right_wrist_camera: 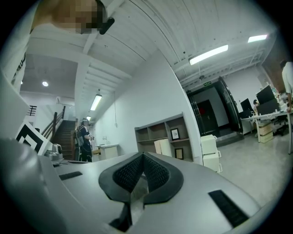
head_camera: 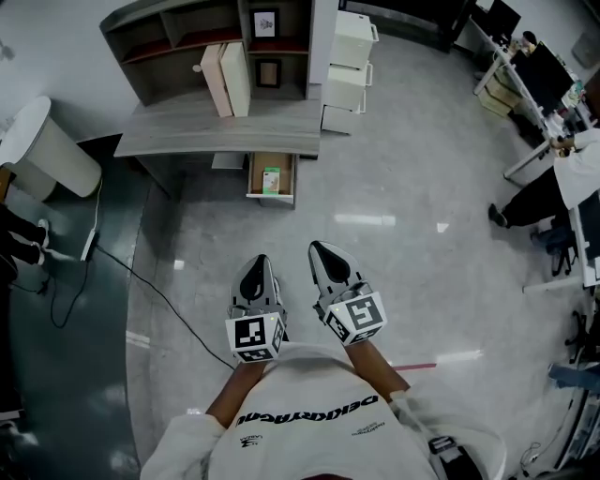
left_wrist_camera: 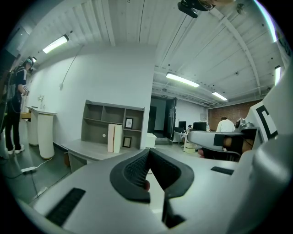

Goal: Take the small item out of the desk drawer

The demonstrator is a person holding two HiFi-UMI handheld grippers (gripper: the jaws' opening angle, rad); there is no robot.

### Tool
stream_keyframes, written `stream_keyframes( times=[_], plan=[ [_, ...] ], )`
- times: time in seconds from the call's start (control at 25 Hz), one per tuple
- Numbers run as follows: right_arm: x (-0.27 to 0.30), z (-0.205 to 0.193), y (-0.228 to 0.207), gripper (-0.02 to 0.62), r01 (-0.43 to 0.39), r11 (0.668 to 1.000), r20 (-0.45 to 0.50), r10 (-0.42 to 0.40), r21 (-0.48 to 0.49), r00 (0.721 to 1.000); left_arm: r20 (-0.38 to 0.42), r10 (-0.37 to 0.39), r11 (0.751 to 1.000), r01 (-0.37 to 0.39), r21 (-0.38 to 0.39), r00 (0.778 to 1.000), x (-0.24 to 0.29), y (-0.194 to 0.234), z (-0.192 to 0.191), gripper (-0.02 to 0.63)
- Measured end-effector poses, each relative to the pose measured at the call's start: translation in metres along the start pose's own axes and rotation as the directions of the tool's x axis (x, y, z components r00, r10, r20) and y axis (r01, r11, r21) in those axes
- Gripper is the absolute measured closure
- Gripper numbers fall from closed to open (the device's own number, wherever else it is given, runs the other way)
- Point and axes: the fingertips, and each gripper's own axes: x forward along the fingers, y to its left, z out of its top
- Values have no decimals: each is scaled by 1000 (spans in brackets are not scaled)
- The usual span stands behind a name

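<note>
Open-plan office, pretty obvious from the furniture

Straight ahead of the left gripper's fingers (head_camera: 255,277) there's a pale grey wooden desk (head_camera: 220,131) with an open-shelf hutch holding small dark-framed pictures (head_camera: 264,22) and cream upright file boxes (head_camera: 225,80). Ahead and a bit right of the right gripper's fingers (head_camera: 328,262) sit stacked white drawer cabinets (head_camera: 349,70). Way off to the right of those fingers there's a row of white workstations with black flat monitors (head_camera: 544,73), with a person (head_camera: 539,199) seated at one. There's shiny grey polished floor (head_camera: 412,169) all round the fingers, long fluorescent tube lights (left_wrist_camera: 182,80) on the white ceiling above them, and tall black double doors (right_wrist_camera: 208,112) beyond.
</note>
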Motion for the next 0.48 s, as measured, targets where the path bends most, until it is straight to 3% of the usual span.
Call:
stream_keyframes(
  times=[0.48],
  plan=[
    [153, 25, -52, 565, 74, 997, -22, -74, -3, 997, -30, -93, 996, 93, -12, 995, 149, 79, 39, 591]
  ],
)
